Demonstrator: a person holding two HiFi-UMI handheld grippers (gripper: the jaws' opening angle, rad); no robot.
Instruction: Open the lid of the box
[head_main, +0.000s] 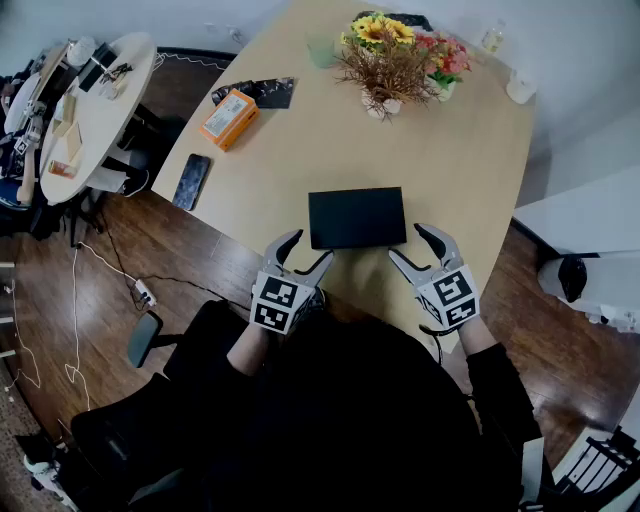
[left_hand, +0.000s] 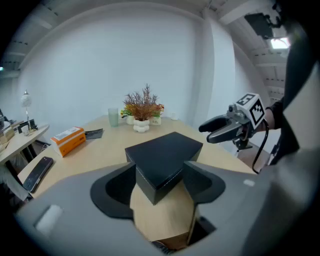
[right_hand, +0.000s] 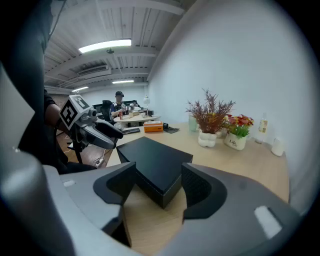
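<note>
Approach step: I had L gripper (head_main: 306, 250), R gripper (head_main: 410, 243) wide, empty, straddling box (head_main: 357, 217) corners; lid (left_hand: 162, 152) shut. Next, prob.: pinch lid, lift.

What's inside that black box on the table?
Nothing inside shows. The black box is shut, and its lid covers whatever it holds. Only the plain black top and sides are visible, resting on the wooden table. Nothing lies on top of it.

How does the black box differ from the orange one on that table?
The black box looks larger and plain dark; the orange box is smaller and bright. The black box lies square to the near edge; the orange box lies angled by the left edge. Both rest flat on the table.
</note>
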